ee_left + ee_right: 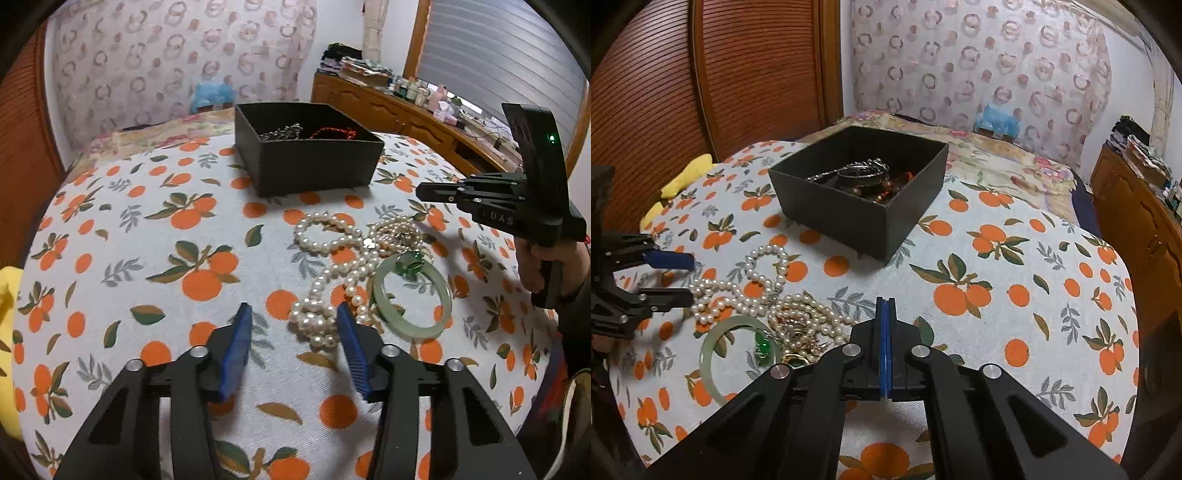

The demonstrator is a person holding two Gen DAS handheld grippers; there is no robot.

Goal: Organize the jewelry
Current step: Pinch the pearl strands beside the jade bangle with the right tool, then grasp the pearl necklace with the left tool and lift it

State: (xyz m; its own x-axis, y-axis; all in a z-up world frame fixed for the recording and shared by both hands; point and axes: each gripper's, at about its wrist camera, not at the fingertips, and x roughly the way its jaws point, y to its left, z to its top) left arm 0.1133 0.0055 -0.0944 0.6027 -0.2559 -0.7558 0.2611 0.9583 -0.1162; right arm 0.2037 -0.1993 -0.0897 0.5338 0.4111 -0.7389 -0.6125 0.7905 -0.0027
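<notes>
Cream pearl strands [332, 258] lay tangled beside a pale green bangle [412, 295]; the left tool [295, 314] stood parted, empty, the right tool [885, 306] closed, empty

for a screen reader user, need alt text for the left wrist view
Open left gripper hovers over a pearl strand beside a jade bangle on an orange-print cloth; a black box sits behind, the shut right gripper at right.

Left hand-held gripper [293, 314] parted beside pearl necklace [332, 280], jade bangle [412, 295], black box [308, 162] beyond
</notes>
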